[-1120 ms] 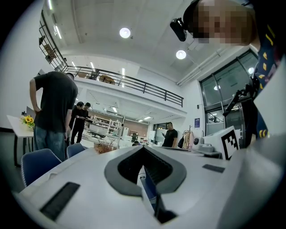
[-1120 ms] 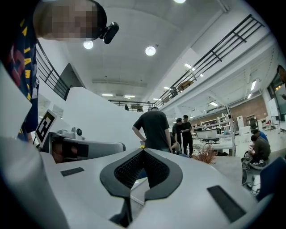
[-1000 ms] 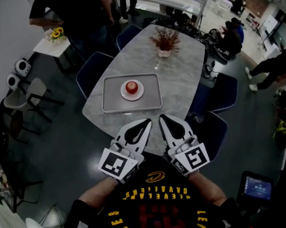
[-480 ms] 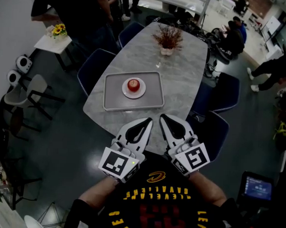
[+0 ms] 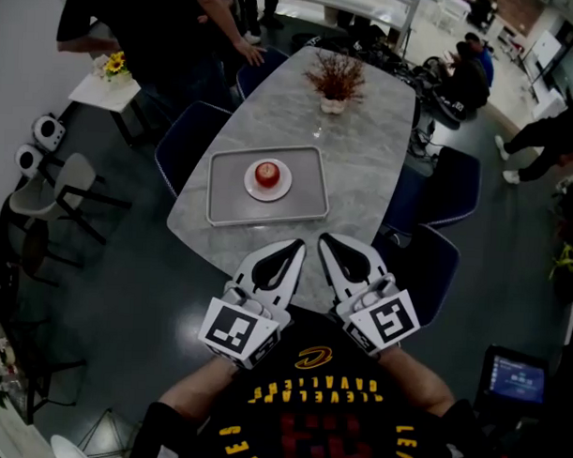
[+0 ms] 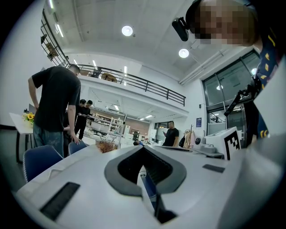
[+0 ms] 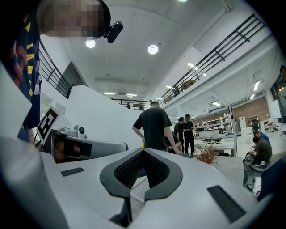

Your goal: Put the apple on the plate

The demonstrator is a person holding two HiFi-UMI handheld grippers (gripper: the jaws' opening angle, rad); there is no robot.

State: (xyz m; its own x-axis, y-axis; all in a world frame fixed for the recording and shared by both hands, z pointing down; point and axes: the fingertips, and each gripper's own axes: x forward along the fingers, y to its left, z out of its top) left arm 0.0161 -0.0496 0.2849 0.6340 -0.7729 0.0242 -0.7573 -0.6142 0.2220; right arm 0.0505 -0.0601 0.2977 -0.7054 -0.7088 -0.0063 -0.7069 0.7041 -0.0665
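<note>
Apple [image 5: 266, 173] round, red, on white plate [image 5: 282, 188]; left gripper [image 5: 296, 244], right gripper [image 5: 325, 241] closed, empty.

This looks like a large open-plan office or lab hall. In the left gripper view a high white ceiling with round recessed lights [image 6: 127, 30] spans a railed mezzanine [image 6: 147, 85], with stocked shelving [image 6: 105, 123] behind at centre left. From the head view, a marble meeting table [image 5: 365, 132] ringed by blue chairs [image 5: 182, 140] stands mid-frame, with people at workstations [image 5: 465, 75] upper right and a lit monitor [image 5: 516, 377] lower right.
</note>
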